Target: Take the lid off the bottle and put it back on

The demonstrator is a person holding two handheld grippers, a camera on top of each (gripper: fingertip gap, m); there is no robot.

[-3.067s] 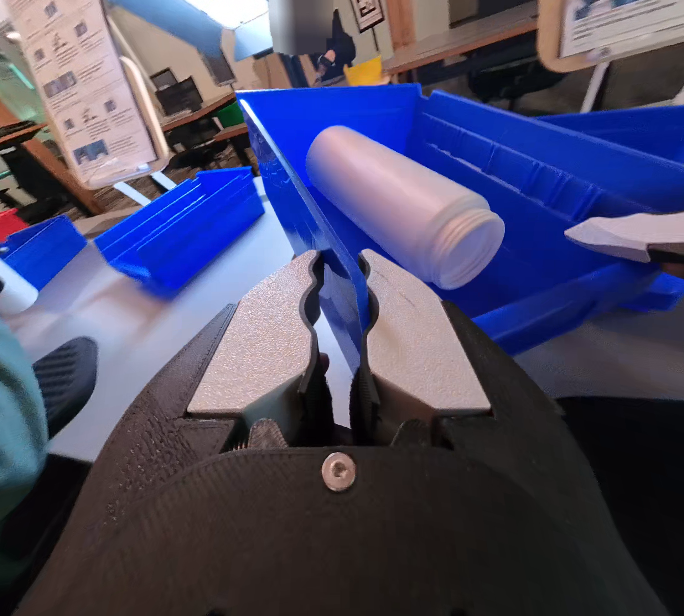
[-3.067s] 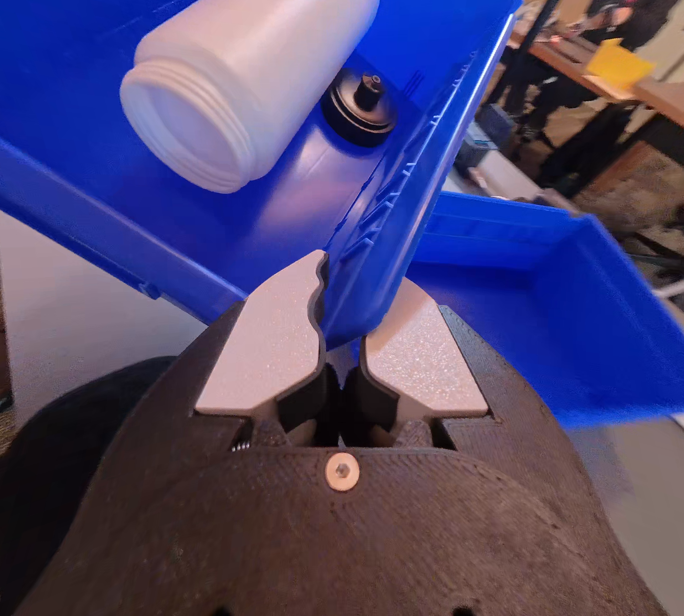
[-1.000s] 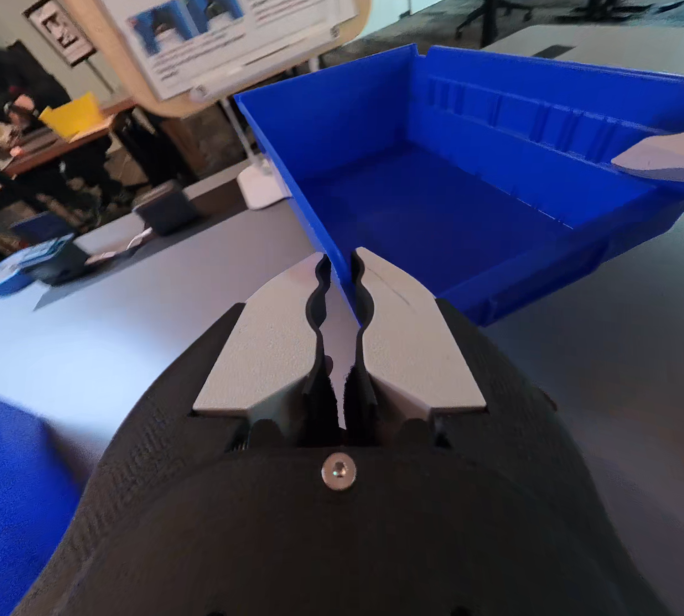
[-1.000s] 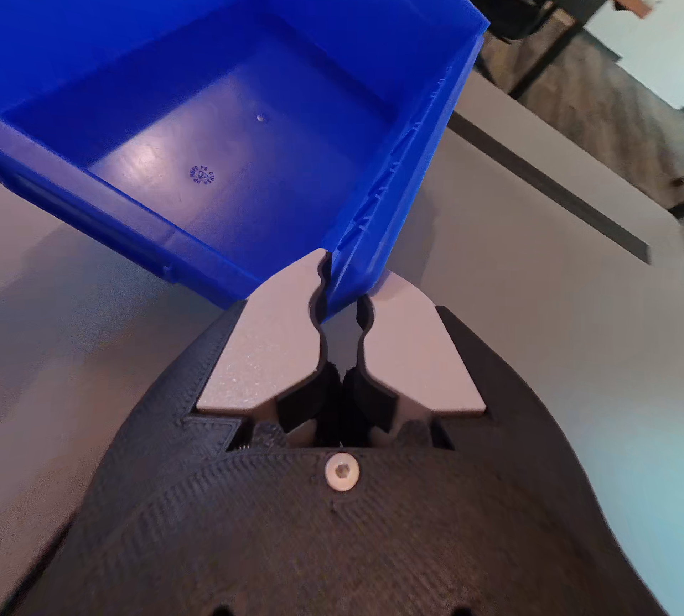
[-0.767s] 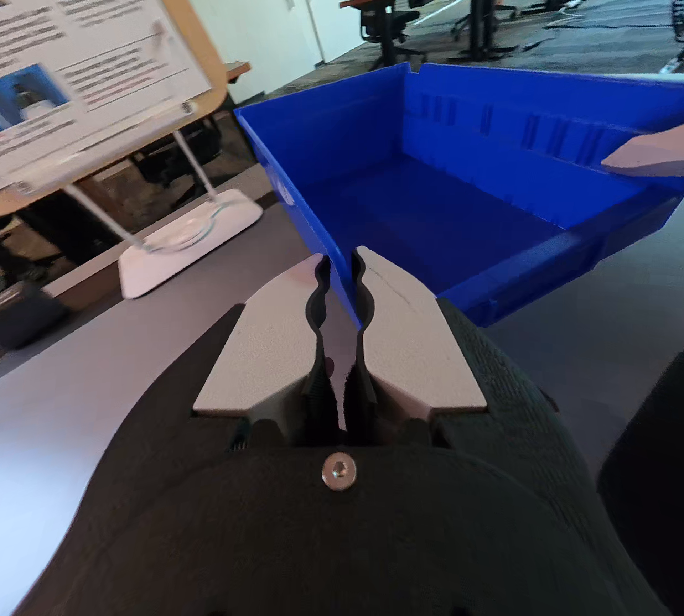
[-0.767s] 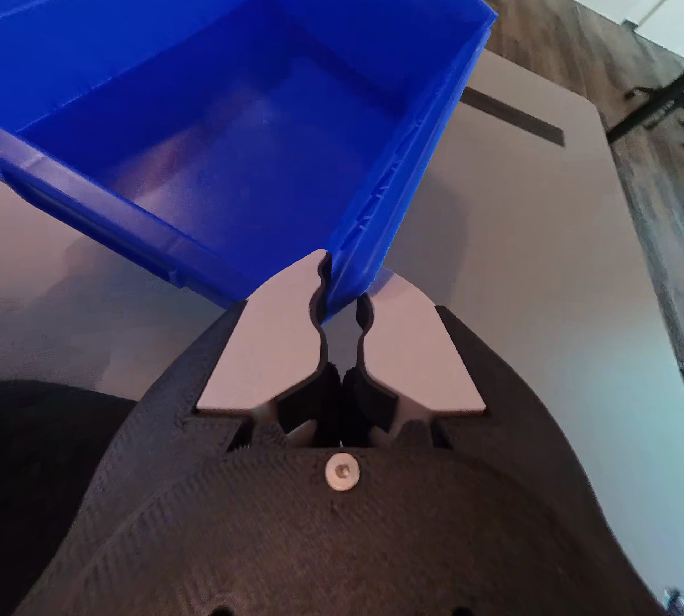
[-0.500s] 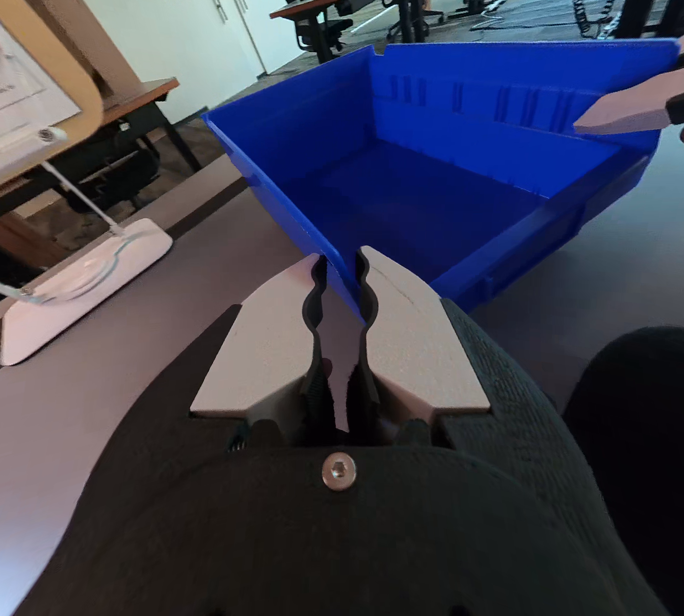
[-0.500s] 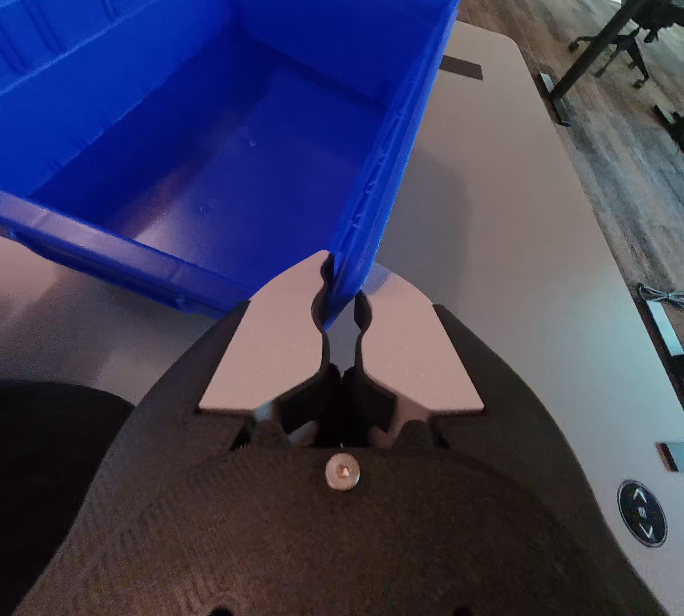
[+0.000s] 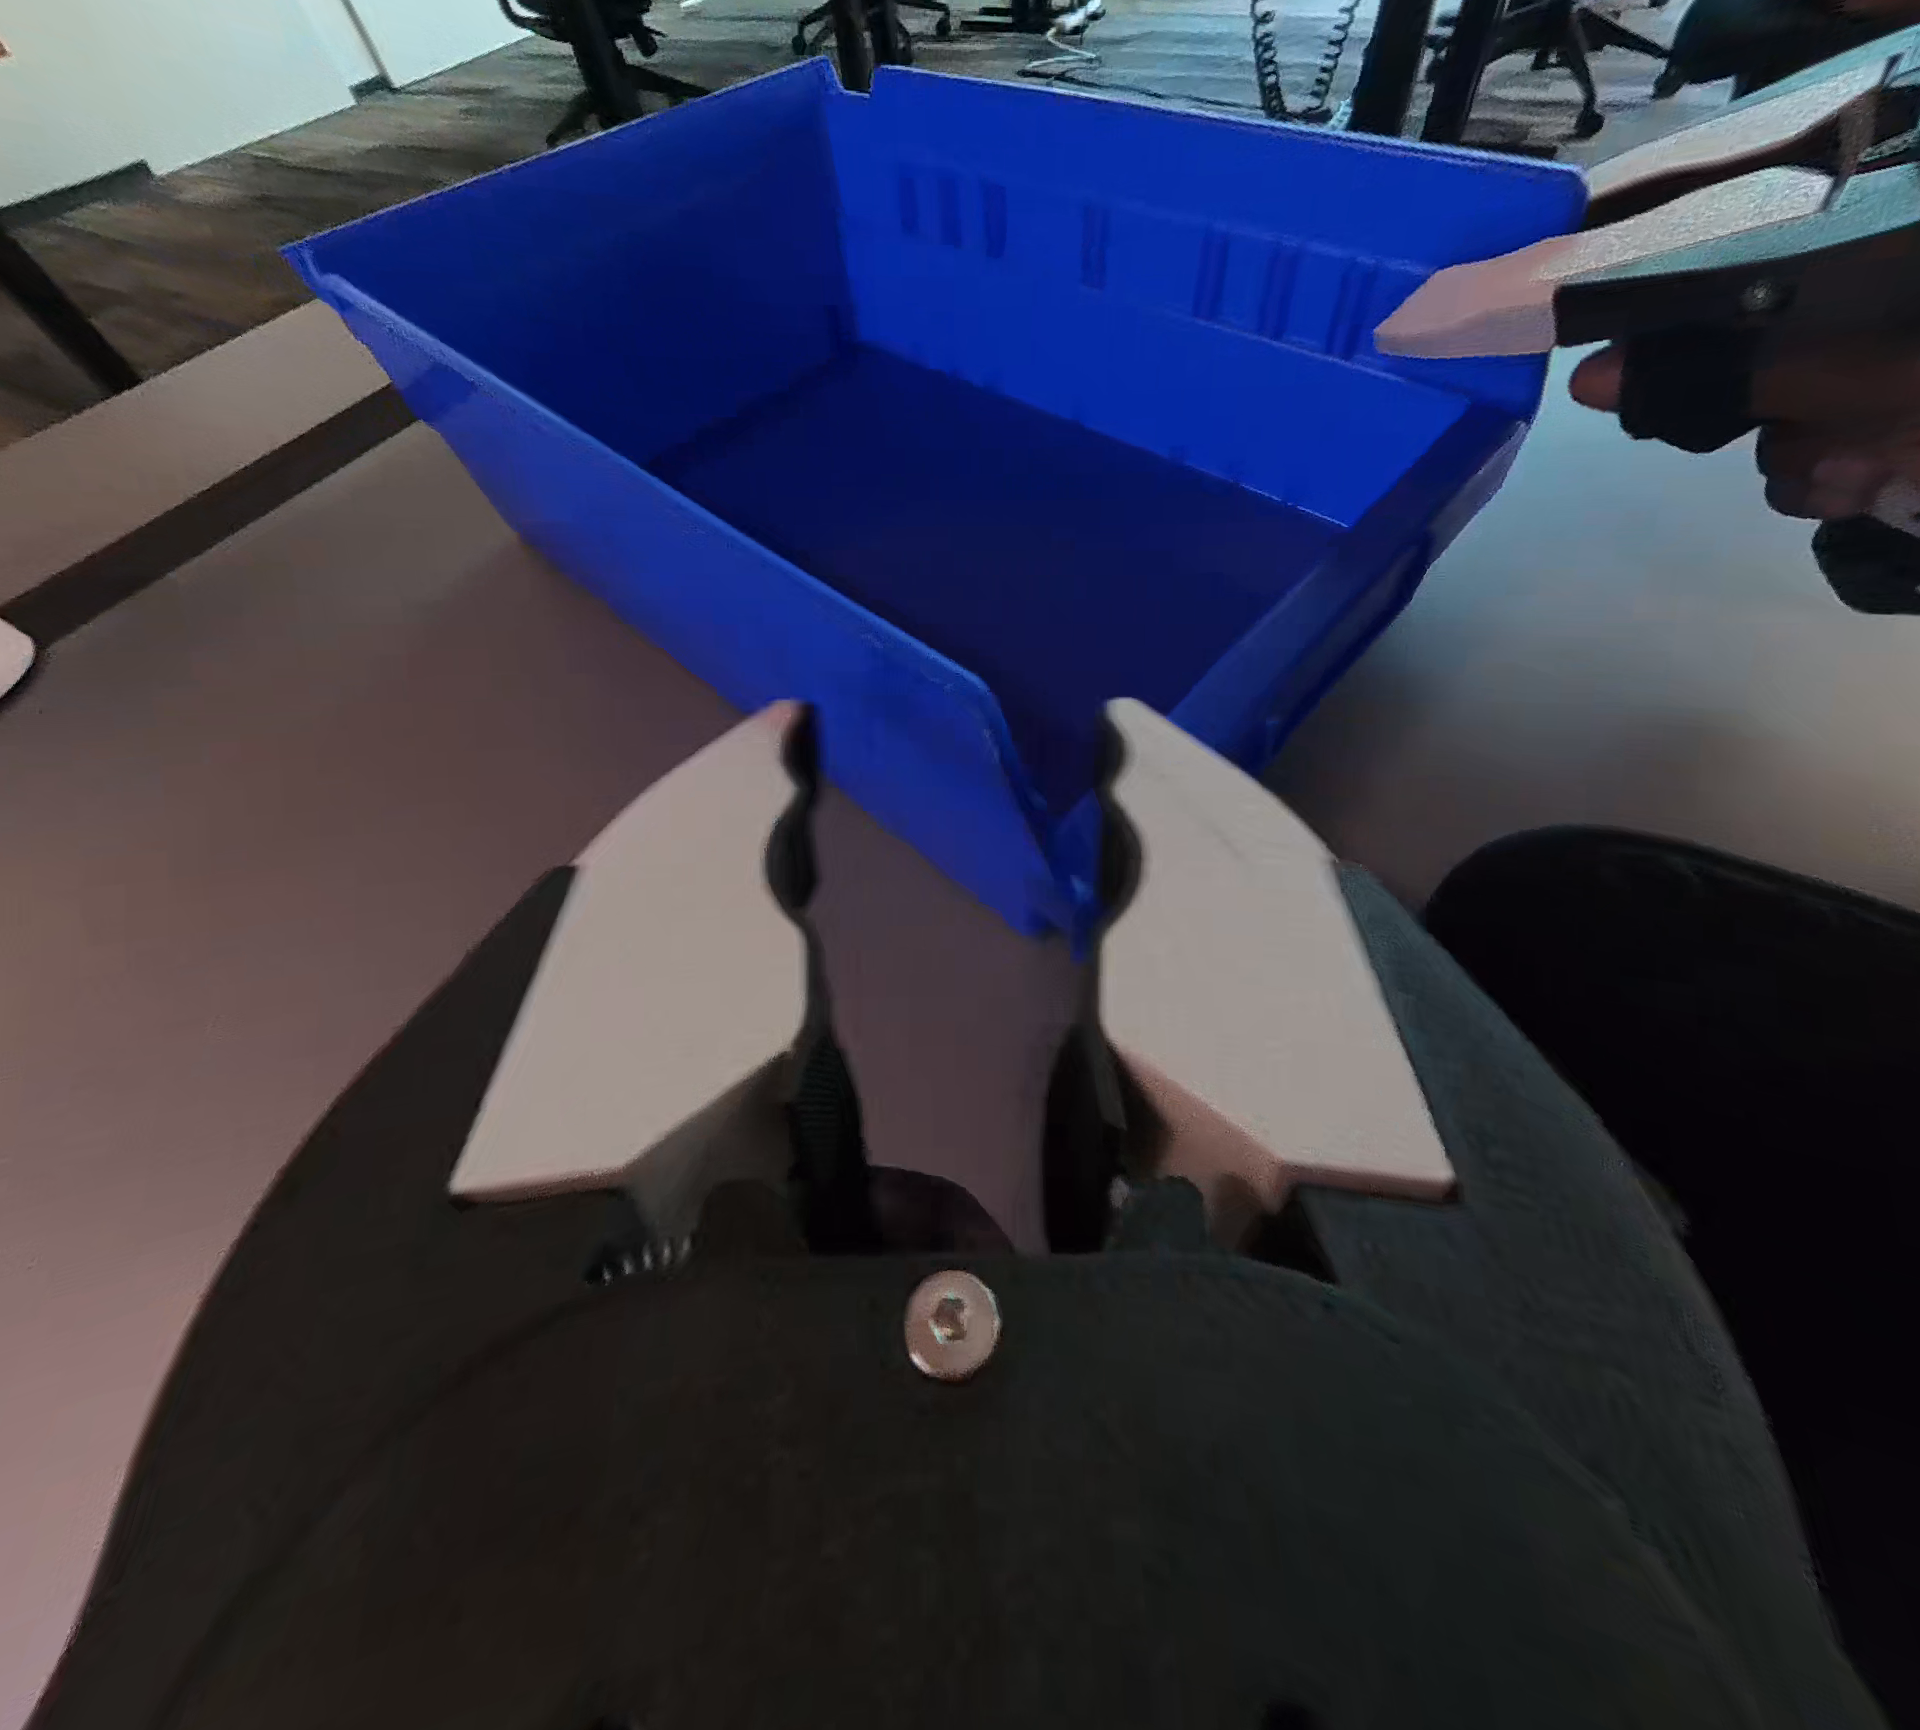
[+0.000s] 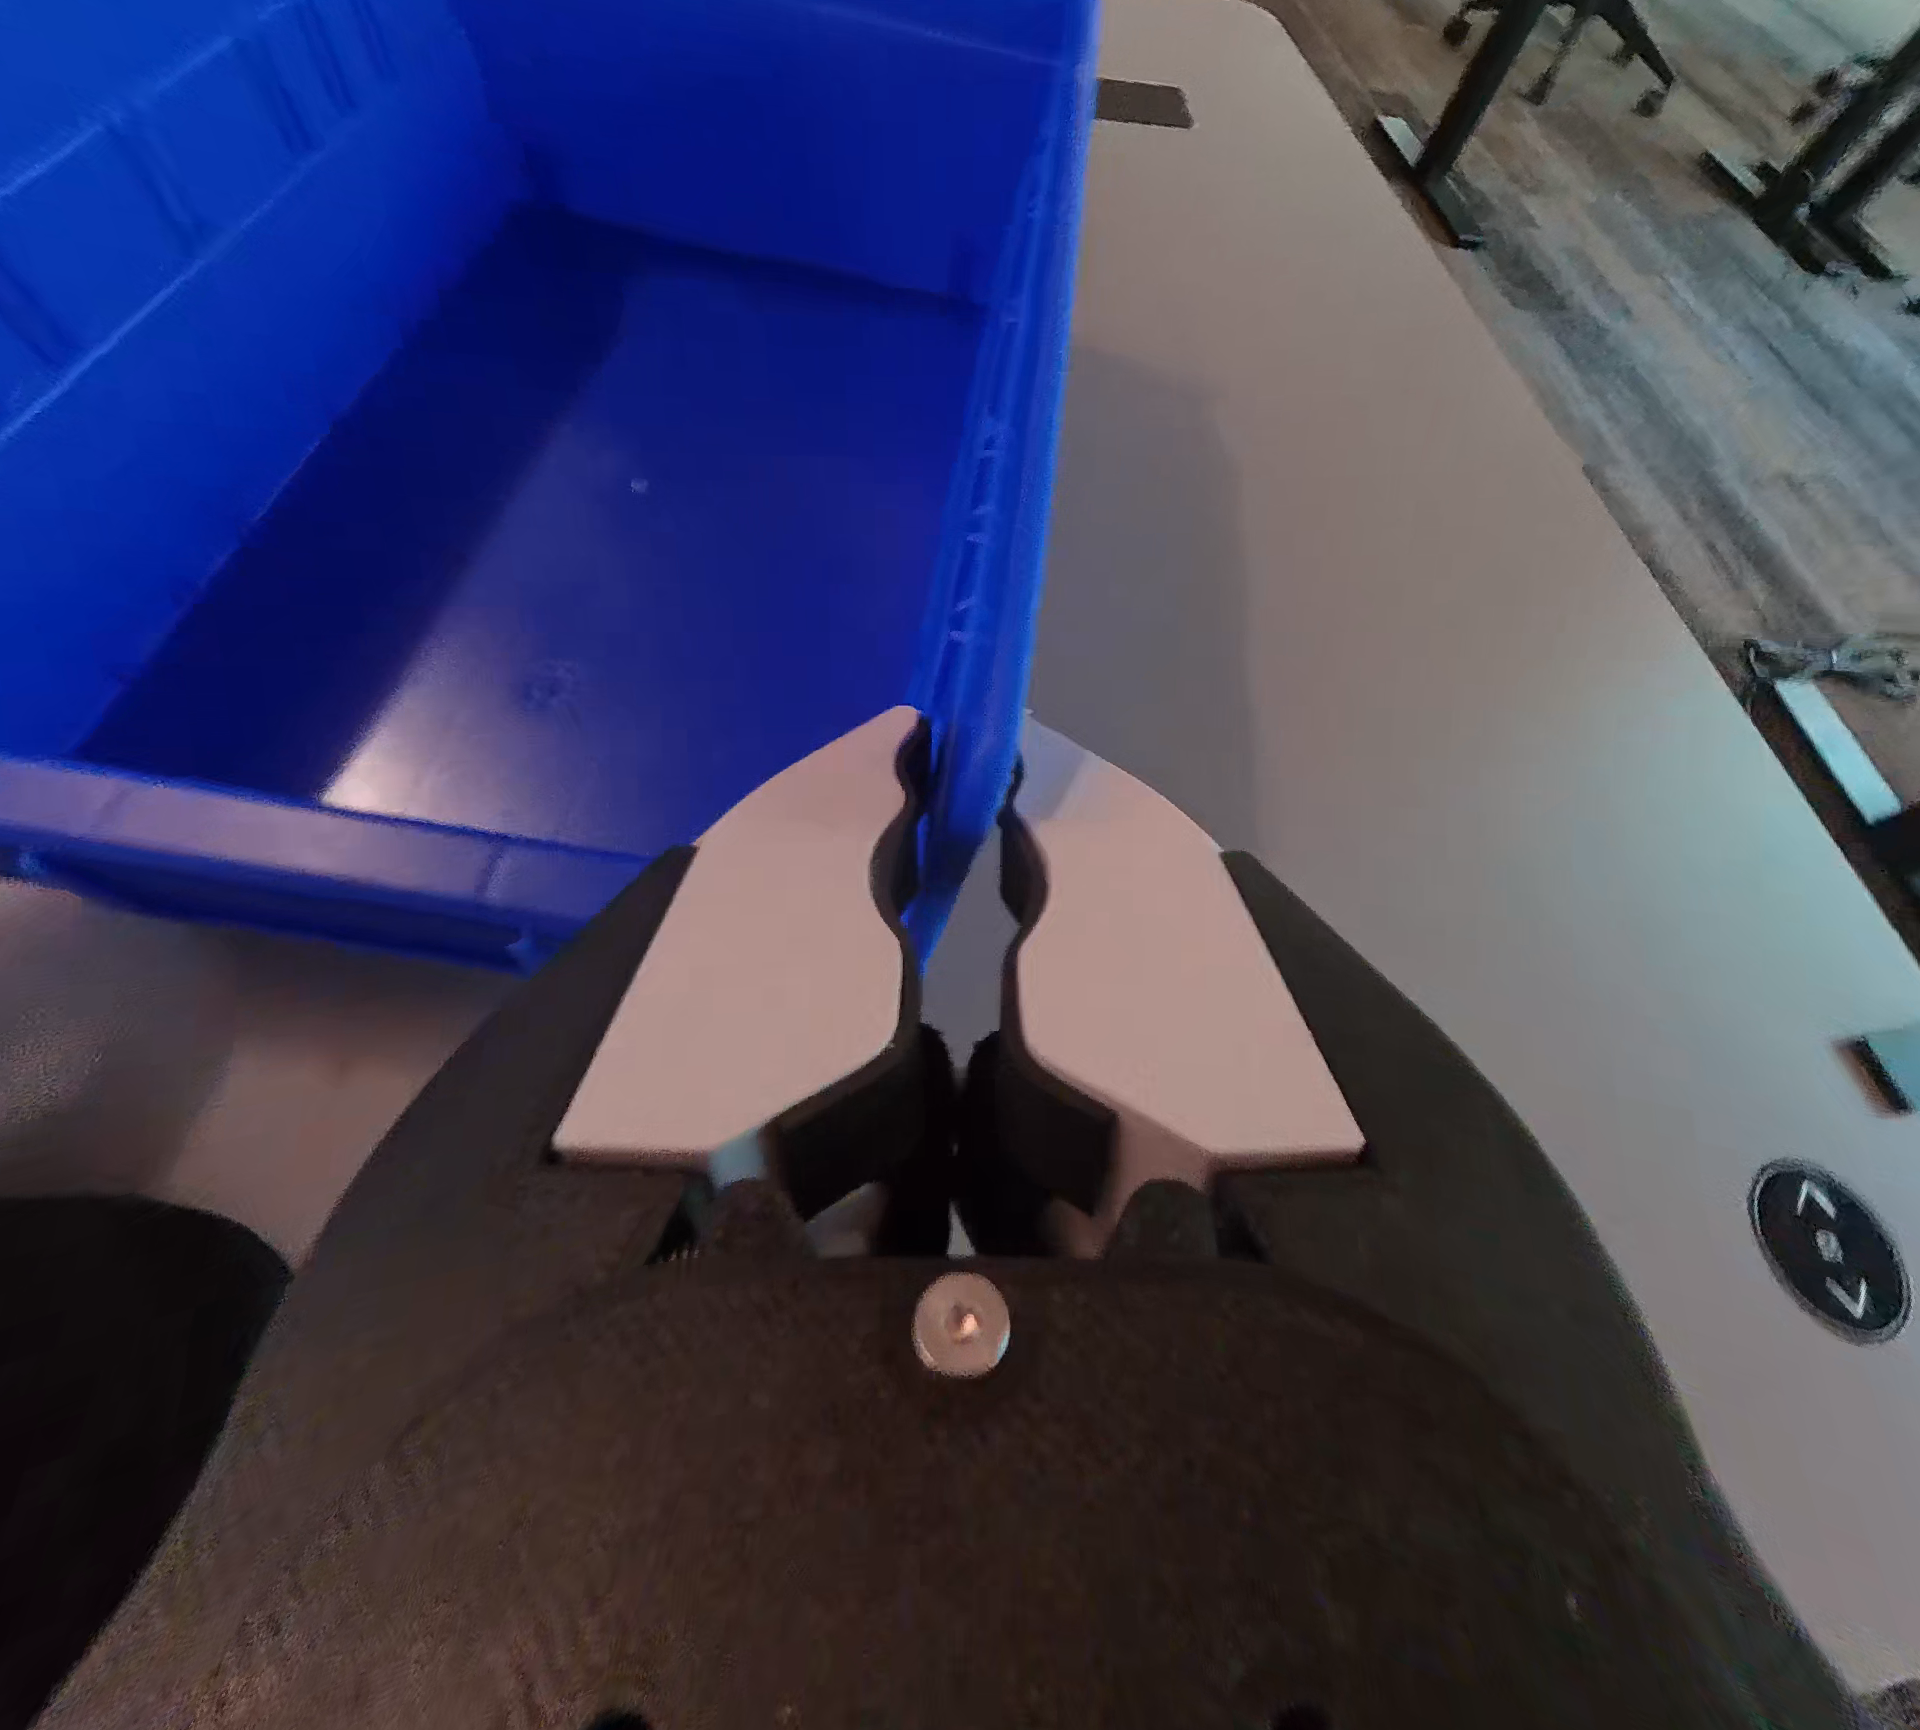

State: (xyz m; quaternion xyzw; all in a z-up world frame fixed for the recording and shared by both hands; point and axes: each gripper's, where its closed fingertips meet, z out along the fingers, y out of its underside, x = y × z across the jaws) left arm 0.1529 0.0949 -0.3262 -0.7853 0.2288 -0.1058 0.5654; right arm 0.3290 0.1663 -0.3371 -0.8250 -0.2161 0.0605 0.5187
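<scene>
the pale grey flat surface (image 10: 1403, 537) carries the big blue plastic open-topped bin (image 9: 727, 350), which looks to sit on it and is empty. neither the bottle nor its lid shows in either view, so i cannot say where they are.

my left gripper (image 9: 951, 797) has its fingers spread apart around the bin's near corner, clamping nothing. my right gripper (image 10: 961, 776) has its fingers pinched onto the bin's side wall.

risks as i judge them: pulling the right away before it lets go would drag or tip the bin. the loose left fingers could snag that corner on the way out. and with the bottle unseen, i could swing into it blind.
</scene>
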